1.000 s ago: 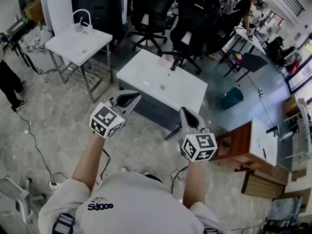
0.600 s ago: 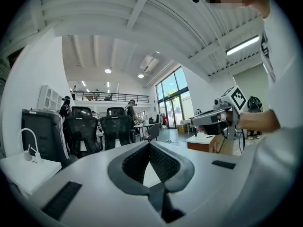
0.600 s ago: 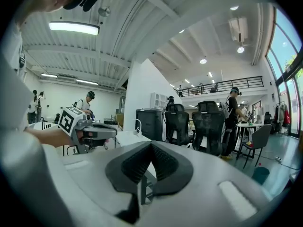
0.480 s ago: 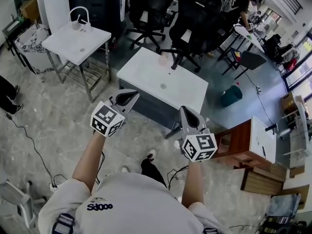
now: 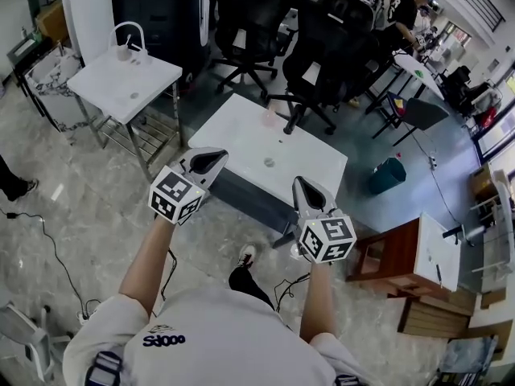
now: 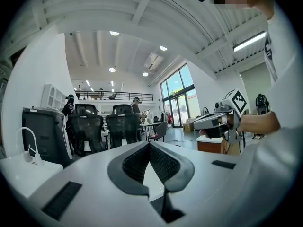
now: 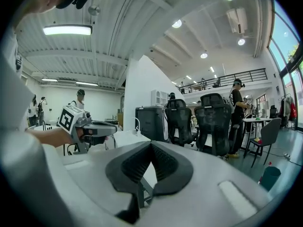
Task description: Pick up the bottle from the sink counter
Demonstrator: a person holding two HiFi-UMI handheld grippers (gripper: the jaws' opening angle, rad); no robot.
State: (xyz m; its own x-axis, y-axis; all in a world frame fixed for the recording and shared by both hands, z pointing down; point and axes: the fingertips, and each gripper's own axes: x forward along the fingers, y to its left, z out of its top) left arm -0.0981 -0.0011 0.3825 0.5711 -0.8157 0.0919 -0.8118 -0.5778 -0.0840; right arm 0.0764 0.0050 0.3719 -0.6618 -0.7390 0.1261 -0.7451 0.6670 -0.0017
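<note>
A small pinkish bottle [image 5: 269, 119] stands at the far side of the white sink counter [image 5: 241, 131], next to a dark faucet [image 5: 288, 120] and behind the drain [image 5: 269, 162]. My left gripper [image 5: 209, 162] is held in the air in front of the counter's near left corner, jaws shut and empty. My right gripper [image 5: 306, 192] hangs over the floor off the counter's near right edge, also shut with nothing in it. In the left gripper view the left gripper [image 6: 149, 146] has its pads together; the right gripper view shows the same for the right gripper [image 7: 151, 146].
A second white sink table [image 5: 121, 77] with a white faucet stands at the left. Black office chairs [image 5: 330, 39] crowd behind the counter. A teal bin [image 5: 388, 174] and a wooden cabinet [image 5: 402, 252] are at the right. Cables [image 5: 48, 232] lie on the floor.
The counter has drifted nearer and to the right in the head view, and a foot has come into sight below the grippers. Both grippers stay shut and level.
</note>
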